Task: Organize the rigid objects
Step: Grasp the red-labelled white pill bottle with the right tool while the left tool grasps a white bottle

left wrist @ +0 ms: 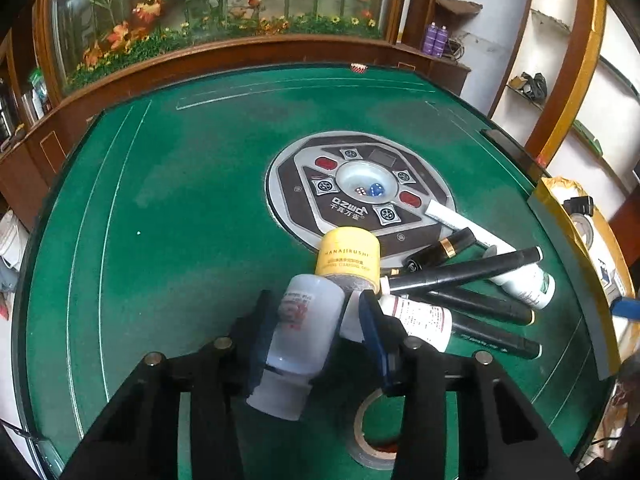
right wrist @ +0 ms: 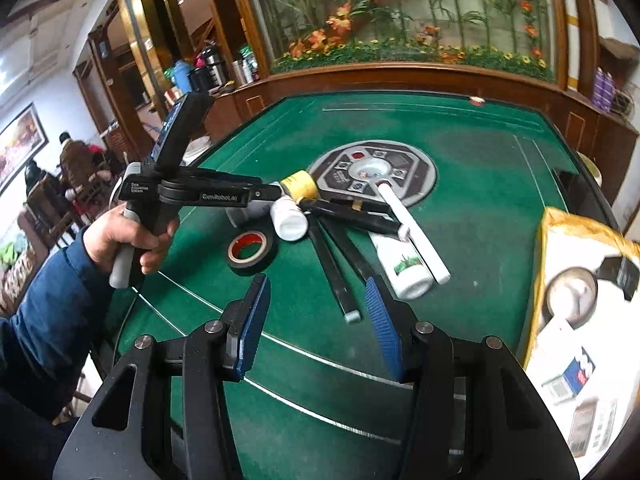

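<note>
A small white bottle (left wrist: 300,332) stands tilted between the jaws of my left gripper (left wrist: 316,296). It leans on the left pad, and a gap shows at the right pad (left wrist: 374,332). In the right wrist view a hand (right wrist: 120,240) holds that left gripper (right wrist: 272,196) over the pile. Just beyond lie a yellow jar (left wrist: 348,256), a second white bottle (left wrist: 416,320), black pens (left wrist: 460,270), a white tube (left wrist: 468,228) and a green-labelled bottle (left wrist: 528,284). My right gripper (right wrist: 318,280) hovers open and empty before the pens (right wrist: 336,276).
A black tape roll (right wrist: 252,252) lies on the green felt table (right wrist: 480,208) left of the pile. The dice console (left wrist: 360,188) sits at the table's centre. An open yellow-edged box (right wrist: 548,264) with goods stands at the right edge. Wooden cabinets ring the far side.
</note>
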A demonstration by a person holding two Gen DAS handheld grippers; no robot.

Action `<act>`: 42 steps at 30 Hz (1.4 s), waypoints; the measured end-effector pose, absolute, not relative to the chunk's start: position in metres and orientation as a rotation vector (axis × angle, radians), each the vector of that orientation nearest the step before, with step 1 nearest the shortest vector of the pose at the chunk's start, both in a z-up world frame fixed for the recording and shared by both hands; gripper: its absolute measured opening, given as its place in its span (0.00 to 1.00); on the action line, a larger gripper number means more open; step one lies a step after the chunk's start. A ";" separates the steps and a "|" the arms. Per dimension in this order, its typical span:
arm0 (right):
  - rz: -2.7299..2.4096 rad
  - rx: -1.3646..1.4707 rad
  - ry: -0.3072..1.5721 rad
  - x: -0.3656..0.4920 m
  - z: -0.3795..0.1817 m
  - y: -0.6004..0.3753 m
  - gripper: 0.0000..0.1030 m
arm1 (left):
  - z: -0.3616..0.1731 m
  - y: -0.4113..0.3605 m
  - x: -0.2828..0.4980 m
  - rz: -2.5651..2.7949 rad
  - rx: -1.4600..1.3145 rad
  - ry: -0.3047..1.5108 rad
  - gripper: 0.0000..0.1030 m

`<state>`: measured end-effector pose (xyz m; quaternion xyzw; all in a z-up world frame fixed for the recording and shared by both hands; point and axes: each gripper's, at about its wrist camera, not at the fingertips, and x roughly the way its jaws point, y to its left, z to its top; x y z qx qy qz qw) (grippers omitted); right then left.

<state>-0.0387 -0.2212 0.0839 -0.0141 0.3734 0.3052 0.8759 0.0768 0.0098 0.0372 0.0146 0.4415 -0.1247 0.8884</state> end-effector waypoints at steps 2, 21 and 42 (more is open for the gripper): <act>0.655 -0.054 0.777 -0.033 0.087 -0.209 0.49 | 0.035 0.017 0.073 -0.249 0.018 0.920 0.35; 0.709 -0.258 0.891 0.049 0.046 -0.096 0.45 | 0.014 0.037 0.080 -0.193 0.028 0.943 0.33; 0.741 -0.217 0.873 0.067 0.022 -0.078 0.36 | 0.011 0.031 0.079 -0.138 0.076 0.906 0.34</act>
